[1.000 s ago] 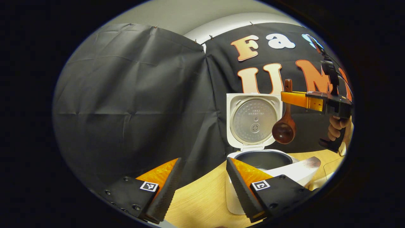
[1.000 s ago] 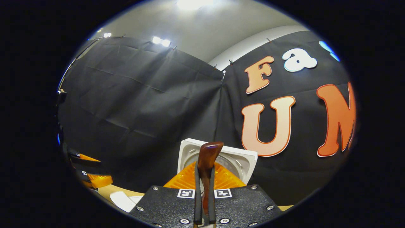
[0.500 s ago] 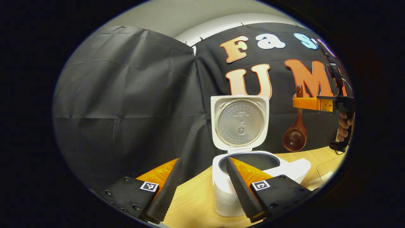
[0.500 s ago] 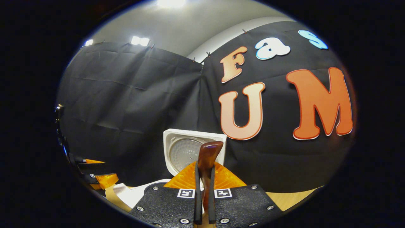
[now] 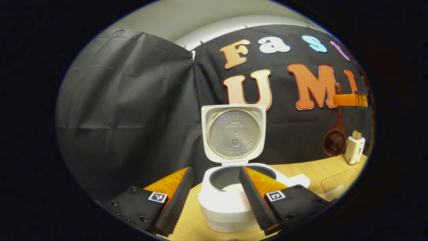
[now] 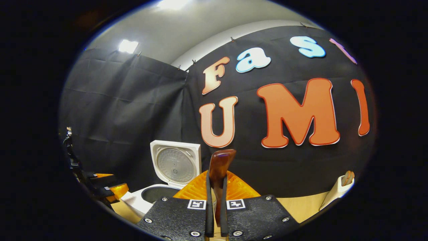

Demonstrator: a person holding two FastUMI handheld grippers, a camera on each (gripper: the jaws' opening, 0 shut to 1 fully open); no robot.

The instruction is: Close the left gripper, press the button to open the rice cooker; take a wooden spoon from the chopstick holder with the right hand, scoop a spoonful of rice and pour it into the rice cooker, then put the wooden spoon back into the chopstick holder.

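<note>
Wooden spoon held in the air near the chopstick holder, rice cooker open.

In the right gripper view the right gripper [image 6: 215, 201] sits at the bottom centre, its fingers pressed together on the handle of the wooden spoon [image 6: 219, 167], whose tip stands up between them. In the left gripper view that spoon's bowl hangs at the right edge, just left of the white chopstick holder [image 5: 354, 149] on the wooden table [image 5: 314, 172]. The left gripper [image 5: 215, 192] at the bottom of that view is spread wide and holds nothing. The white rice cooker [image 5: 230, 201] stands in the lower centre just beyond its fingers, lid [image 5: 234, 134] raised upright, with some white rice visible in the dark inner pot.
</note>
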